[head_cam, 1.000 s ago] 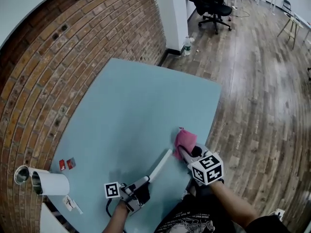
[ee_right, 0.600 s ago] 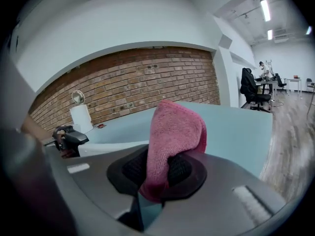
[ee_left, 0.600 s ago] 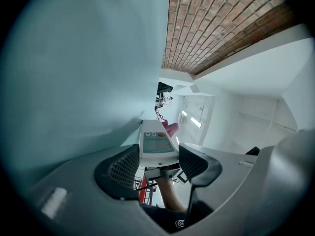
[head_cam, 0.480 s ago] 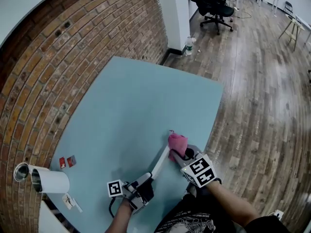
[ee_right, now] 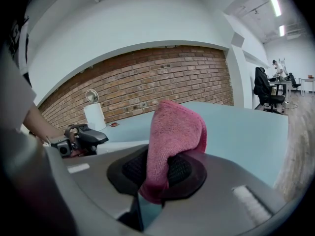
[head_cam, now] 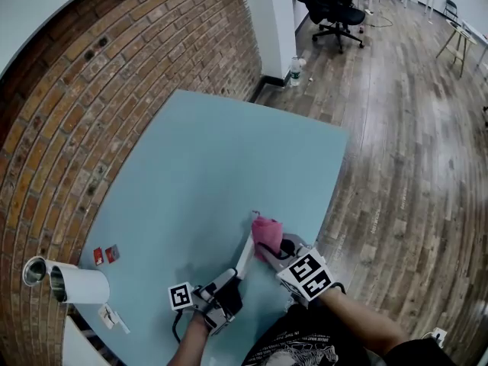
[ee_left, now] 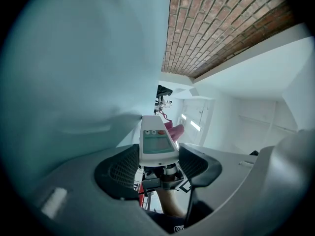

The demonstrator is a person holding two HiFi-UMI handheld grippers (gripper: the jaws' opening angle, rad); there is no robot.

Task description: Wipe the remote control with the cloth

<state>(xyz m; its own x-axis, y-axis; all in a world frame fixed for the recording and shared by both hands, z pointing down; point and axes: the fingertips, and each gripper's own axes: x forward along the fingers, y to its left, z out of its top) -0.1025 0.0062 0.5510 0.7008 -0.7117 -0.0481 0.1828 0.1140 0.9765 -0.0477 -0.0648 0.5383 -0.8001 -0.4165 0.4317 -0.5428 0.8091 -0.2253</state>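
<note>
Pink cloth was clamped in the right gripper, jaws tight, touching the tip of the remote control, which the left gripper had its jaws gripped on, over the desk.

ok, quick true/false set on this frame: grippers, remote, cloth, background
1. The left gripper is shut on the remote. True.
2. The right gripper is empty. False: it clamps the pink cloth.
3. The cloth is at the remote's end nearest the left gripper. False: it is at the far end.
4. A black chair stands on the floor beyond the table. True.
</note>
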